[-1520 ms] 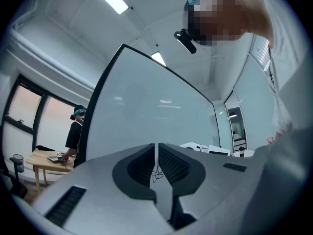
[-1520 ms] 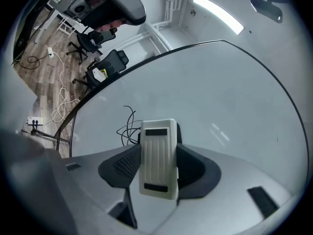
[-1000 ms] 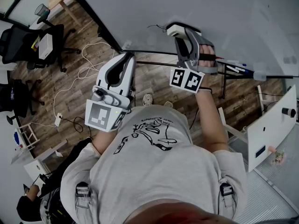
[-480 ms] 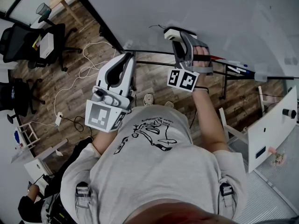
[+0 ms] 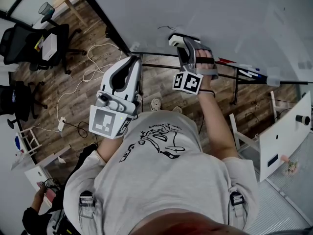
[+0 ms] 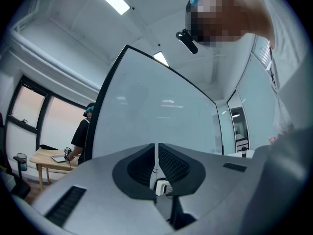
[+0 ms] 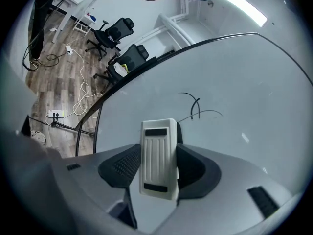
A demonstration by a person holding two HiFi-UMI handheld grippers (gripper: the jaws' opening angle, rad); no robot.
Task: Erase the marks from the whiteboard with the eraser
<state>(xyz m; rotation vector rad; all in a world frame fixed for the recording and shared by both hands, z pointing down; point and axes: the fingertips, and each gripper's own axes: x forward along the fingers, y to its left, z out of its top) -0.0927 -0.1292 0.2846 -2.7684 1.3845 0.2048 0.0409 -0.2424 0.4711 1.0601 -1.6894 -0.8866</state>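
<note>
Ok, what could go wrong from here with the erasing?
The eraser sticks out well past the jaws of the right gripper, which clamp only its sides. Pressing it on the whiteboard might twist it or work it loose. The black marks lie ahead of it, with a thin tail trailing off to one side, so a short stroke could leave part behind.

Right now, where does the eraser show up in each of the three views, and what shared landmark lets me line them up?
Head view: eraser upper middle, held by the right gripper at the whiteboard.
Right gripper view: lower middle, upright between the jaws, below the black marks.
Left gripper view: not in it.
Shared landmark: the whiteboard's dark frame edge, in all three.
</note>
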